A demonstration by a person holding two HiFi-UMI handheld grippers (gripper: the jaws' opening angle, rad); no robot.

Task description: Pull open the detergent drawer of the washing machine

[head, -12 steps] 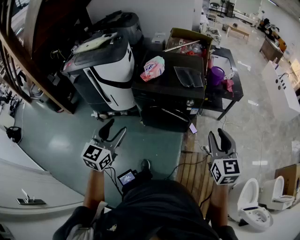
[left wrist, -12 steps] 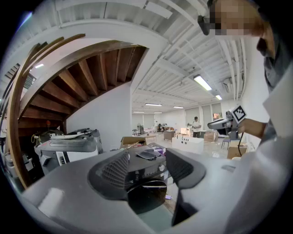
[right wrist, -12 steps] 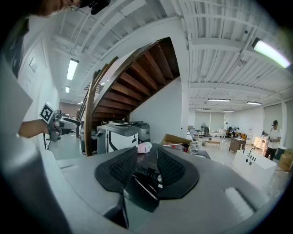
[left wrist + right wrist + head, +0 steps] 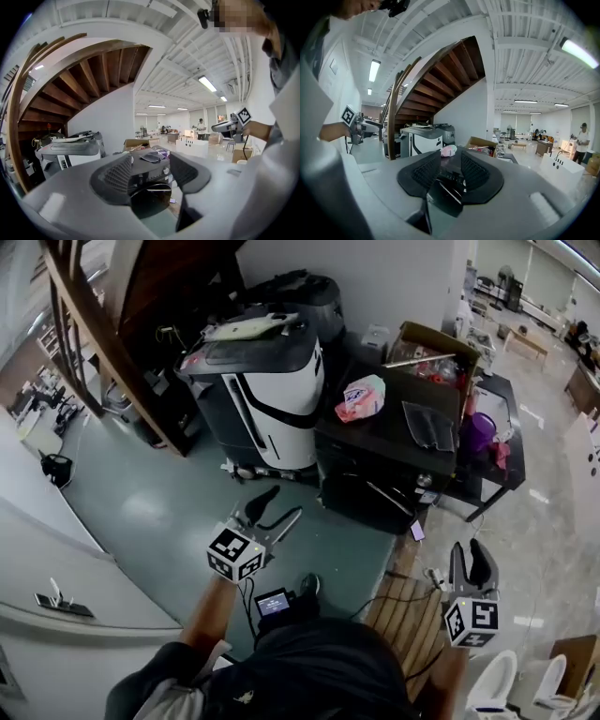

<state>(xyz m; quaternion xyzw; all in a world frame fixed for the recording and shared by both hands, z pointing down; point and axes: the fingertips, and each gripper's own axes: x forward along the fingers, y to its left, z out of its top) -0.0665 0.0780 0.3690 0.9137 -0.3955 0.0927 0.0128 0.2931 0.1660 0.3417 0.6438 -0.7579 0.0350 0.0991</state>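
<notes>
The black front-loading washing machine [image 4: 375,486] stands ahead of me, with its round door [image 4: 360,503] shut. Its control panel [image 4: 380,468] runs above the door; the drawer front there is too small to make out. My left gripper [image 4: 272,509] hovers over the green floor, well short of the machine's left side, open and empty. In the left gripper view the washing machine [image 4: 151,178] shows between the spread pads. My right gripper [image 4: 471,562] hangs near the machine's right front, above the wooden pallet [image 4: 401,601], also open and empty. It too faces the washing machine [image 4: 449,176].
A pink pack [image 4: 361,397] and a grey cloth [image 4: 429,426] lie on the washer's top. A white-and-black appliance [image 4: 267,390] stands to its left, a cardboard box [image 4: 427,351] behind it and a dark table with a purple cup [image 4: 480,432] to its right. Wooden stairs [image 4: 89,343] rise at left.
The head view has swung, so the washer sits further right. The left gripper is a little nearer the machine. The right gripper has dropped lower in the picture. Both jaws look unchanged.
</notes>
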